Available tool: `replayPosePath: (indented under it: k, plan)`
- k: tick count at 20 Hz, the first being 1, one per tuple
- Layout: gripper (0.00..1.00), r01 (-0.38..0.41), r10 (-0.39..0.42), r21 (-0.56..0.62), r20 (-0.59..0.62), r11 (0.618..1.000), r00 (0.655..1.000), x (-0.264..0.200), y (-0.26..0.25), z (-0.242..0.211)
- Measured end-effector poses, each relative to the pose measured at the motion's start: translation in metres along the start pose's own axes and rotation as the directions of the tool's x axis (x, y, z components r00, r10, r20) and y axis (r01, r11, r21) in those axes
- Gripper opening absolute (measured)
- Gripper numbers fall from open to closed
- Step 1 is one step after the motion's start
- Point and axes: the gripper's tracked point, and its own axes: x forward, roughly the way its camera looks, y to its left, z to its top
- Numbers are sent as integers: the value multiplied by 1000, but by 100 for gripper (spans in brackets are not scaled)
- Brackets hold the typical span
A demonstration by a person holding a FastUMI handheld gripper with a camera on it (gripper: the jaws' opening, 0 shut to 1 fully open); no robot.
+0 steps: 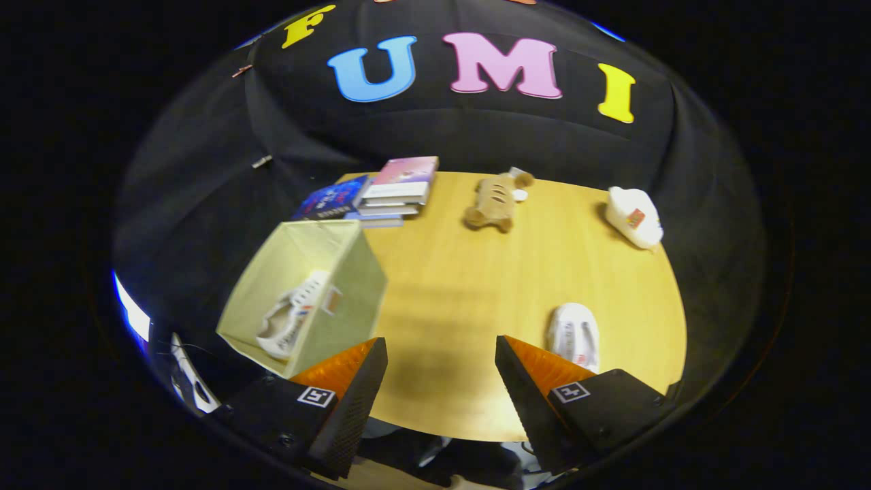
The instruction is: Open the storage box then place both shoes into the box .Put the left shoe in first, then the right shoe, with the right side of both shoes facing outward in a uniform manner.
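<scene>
The tool [441,361] hangs open and empty above the table [469,286]. One white shoe [289,323] lies inside the open storage box [354,272] at left; a second shoe [575,335] rests near right.

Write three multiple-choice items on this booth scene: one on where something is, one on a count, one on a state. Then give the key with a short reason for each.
1. Where is the white shoe that lies on the table?
A. Just ahead of the gripper's right finger
B. On the stack of books
C. Inside the storage box

2. How many shoes lie in the storage box?
A. None
B. One
C. Two

3. How does the gripper stand?
A. Shut on a shoe
B. Shut on the plush toy
C. Open, holding nothing

Key:
1 A, it rests on the tabletop right by that finger.
2 B, a single white shoe lies in the box.
3 C, the fingers are wide apart with bare table between them; the plush toy and the books lie far beyond.
</scene>
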Motion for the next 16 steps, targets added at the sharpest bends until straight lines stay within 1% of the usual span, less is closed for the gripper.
replayPosePath:
  k: [2,4,6,8,11,13,14,16]
  plan:
    - [99,81,-80,31,-41,996,996,-2,-52,-28]
    - [99,149,-144,51,-87,988,986,6,-92,-54]
    - [99,195,-187,53,-123,979,975,16,-123,-75]
    - [99,216,-205,51,-156,975,966,29,-143,-90]
    - [98,238,-229,34,-168,971,959,59,-167,-100]
    - [94,247,-239,22,-179,969,954,76,-176,-105]
    - [94,245,-237,24,-178,969,955,85,-178,-105]
    - [88,238,-229,44,-154,970,961,99,-180,-100]
